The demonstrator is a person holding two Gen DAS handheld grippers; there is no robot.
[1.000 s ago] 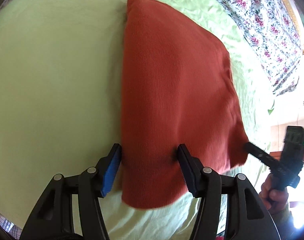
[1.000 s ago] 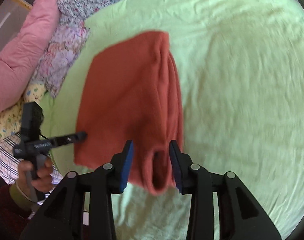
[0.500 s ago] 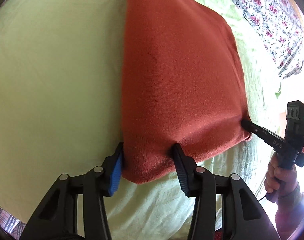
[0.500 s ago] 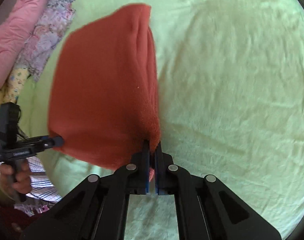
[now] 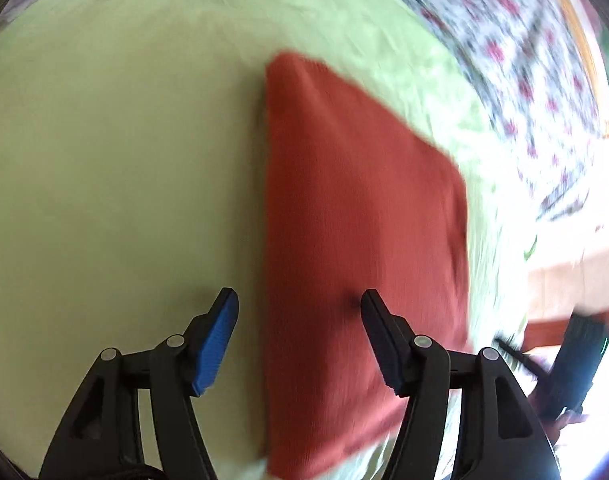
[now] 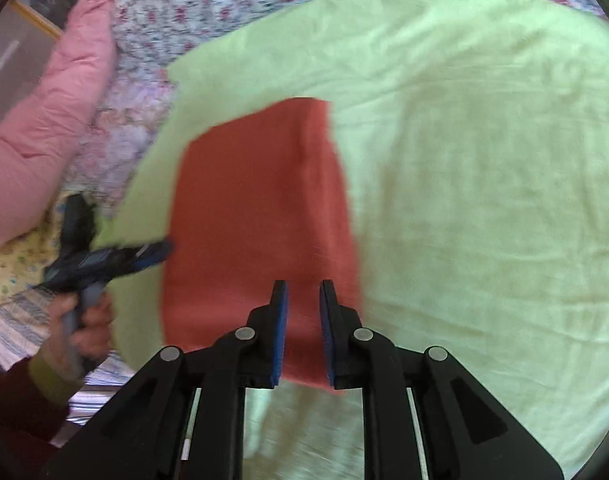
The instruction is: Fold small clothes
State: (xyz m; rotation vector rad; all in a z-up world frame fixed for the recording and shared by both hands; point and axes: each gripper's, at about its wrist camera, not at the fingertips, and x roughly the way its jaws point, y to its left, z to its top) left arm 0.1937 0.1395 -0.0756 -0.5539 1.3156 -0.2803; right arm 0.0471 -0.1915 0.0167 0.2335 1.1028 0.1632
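So no brand or readable writing can be made out anywhere, everything is too smeared. A folded rust-red knit garment (image 5: pixel 360 248) is laid flat on the pale green, lightly wrinkled bedsheet (image 5: pixel 116 152), close to that sheet's near edge. The black left gripper with blue pads (image 5: pixel 298 294) is held spread wide and opening over the garment's left folded edge, and nothing is pinched. The black right gripper (image 6: pixel 303 286) is parted only narrowly and opening above the garment's near right corner; the pads don't appear pressed on the cloth. A white floral-print bedcover (image 6: pixel 208 12) and a puffy pink quilted blanket (image 6: pixel 52 120) are seen beyond the sheet's far edge.
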